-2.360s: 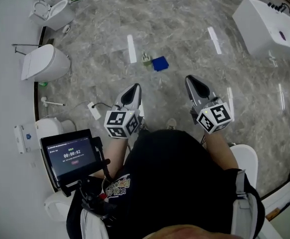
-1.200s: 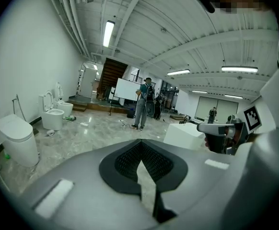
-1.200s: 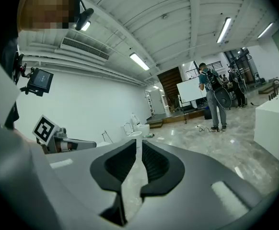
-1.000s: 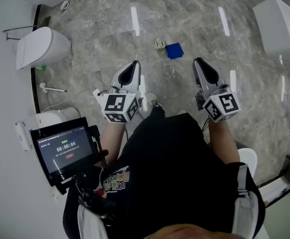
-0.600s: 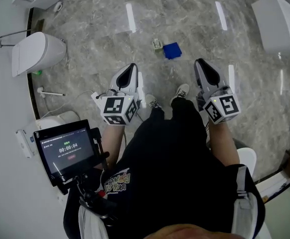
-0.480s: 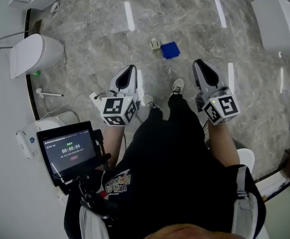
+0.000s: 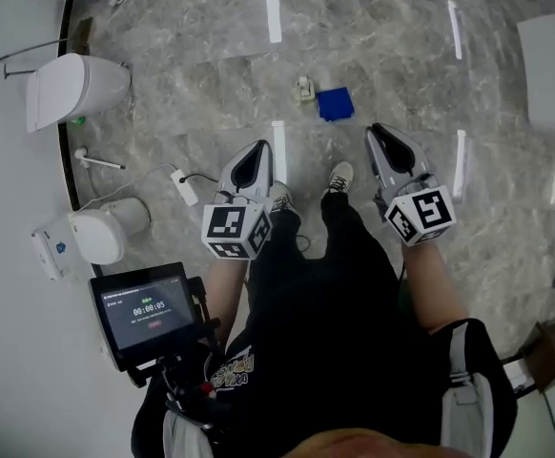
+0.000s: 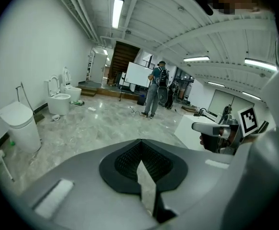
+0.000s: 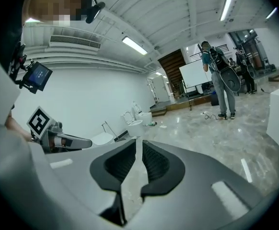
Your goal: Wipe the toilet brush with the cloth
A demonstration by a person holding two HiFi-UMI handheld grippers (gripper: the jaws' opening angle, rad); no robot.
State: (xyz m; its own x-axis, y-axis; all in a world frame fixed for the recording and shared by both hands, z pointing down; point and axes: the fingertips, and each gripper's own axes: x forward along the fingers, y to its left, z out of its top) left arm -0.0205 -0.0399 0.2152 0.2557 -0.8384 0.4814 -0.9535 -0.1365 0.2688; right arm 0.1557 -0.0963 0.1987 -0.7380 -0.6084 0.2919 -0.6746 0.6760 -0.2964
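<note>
- Pale grey veined stone-look floor (image 7: pixel 182 74): polished and glossy, with the ceiling strip lights mirrored in it as bright bars.
- White toilet by the wall (image 7: pixel 72 86): smooth and shiny, ceramic by the look of it.
- Small blue square cloth (image 7: pixel 335 103): soft, matt fabric.
- Left gripper (image 8: pixel 139 145) and right gripper (image 9: pixel 138 145): smooth matt grey plastic shells. The black pads (image 9: pixel 119 165) are finely ribbed and look rubbery.
- Black-and-white marker cube (image 7: pixel 236 230): flat matt faces.
- Dark tablet screen (image 7: pixel 152 311): glossy.
- Person's black top (image 7: pixel 335 351): matt cloth.

Both forearms out front, left gripper (image 7: pixel 257 153) and right gripper (image 7: pixel 379 134) side by side, pointing forward and slightly down, both empty; left jaws meet at tips, right jaws a thin slit apart.
</note>
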